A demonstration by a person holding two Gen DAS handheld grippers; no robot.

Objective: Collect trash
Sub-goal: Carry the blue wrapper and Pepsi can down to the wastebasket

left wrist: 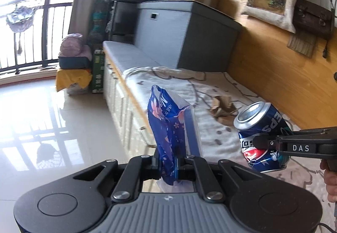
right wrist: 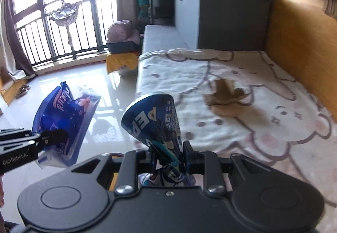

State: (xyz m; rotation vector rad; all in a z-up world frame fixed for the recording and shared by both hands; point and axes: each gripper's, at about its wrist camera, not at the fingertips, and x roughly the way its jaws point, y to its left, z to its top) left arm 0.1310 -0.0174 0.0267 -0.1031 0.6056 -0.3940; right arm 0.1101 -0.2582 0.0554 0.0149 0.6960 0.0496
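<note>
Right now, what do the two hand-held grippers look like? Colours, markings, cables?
Both are matte black, with linkage arms, silver rivets and round side discs. The left hand-held gripper has a ribbed grey body and "GenRobot.AI" lettering; the right hand-held gripper reads "DAS". No sleeves visible.

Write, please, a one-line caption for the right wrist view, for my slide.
Right tool grips a crushed Pepsi can; left tool holds a blue wrapper; torn cardboard lies on the blanket.

Blue wrapper [left wrist: 168,127], dented Pepsi can [left wrist: 261,136] (both held aloft)

Black hand-held gripper [left wrist: 168,164], grey ribbed housing.
</note>
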